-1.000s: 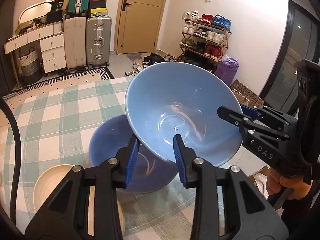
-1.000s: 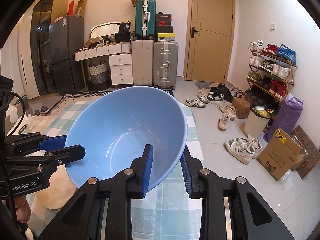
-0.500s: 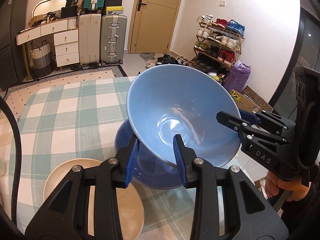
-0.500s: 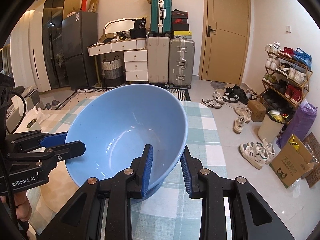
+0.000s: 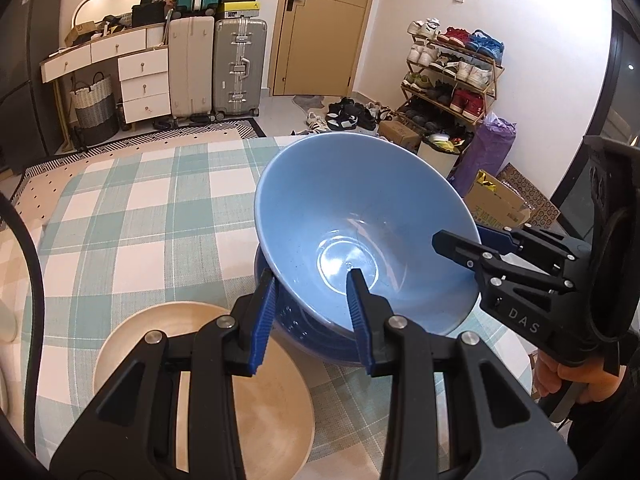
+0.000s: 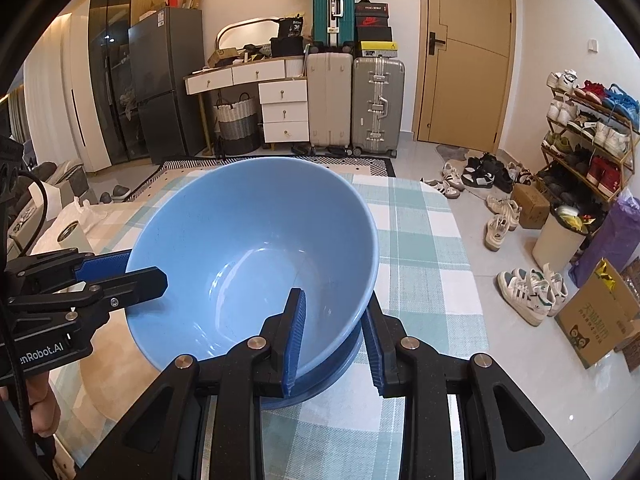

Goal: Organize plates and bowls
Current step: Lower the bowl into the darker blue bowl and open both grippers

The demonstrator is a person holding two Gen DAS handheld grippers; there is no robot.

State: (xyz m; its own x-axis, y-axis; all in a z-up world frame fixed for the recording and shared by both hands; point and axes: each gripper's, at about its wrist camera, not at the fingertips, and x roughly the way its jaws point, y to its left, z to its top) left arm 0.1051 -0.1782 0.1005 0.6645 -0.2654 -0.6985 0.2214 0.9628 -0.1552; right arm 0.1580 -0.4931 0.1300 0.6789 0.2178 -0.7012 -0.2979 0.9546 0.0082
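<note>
Both grippers hold a large light blue bowl (image 5: 360,216) by its rim, slightly tilted. My left gripper (image 5: 310,280) is shut on the near rim, one pad inside and one outside. My right gripper (image 6: 334,300) is shut on the opposite rim; in the left wrist view it (image 5: 460,246) comes in from the right. The left gripper (image 6: 132,276) also shows in the right wrist view. Directly beneath sits a darker blue bowl (image 5: 316,340) (image 6: 340,364), with the light one low in its mouth. Whether they touch is hidden. A beige plate (image 5: 260,400) lies beside it.
The table (image 5: 140,220) has a green and white check cloth; its right edge (image 6: 468,280) is close to the bowls. A white tissue pack and a roll (image 6: 72,236) lie at the far left. Shoes, a bin and a cardboard box (image 6: 596,320) are on the floor.
Both grippers have come down together with the light blue bowl. It now stands right over the darker blue bowl, which lay off to one side before. The grips are unchanged.
</note>
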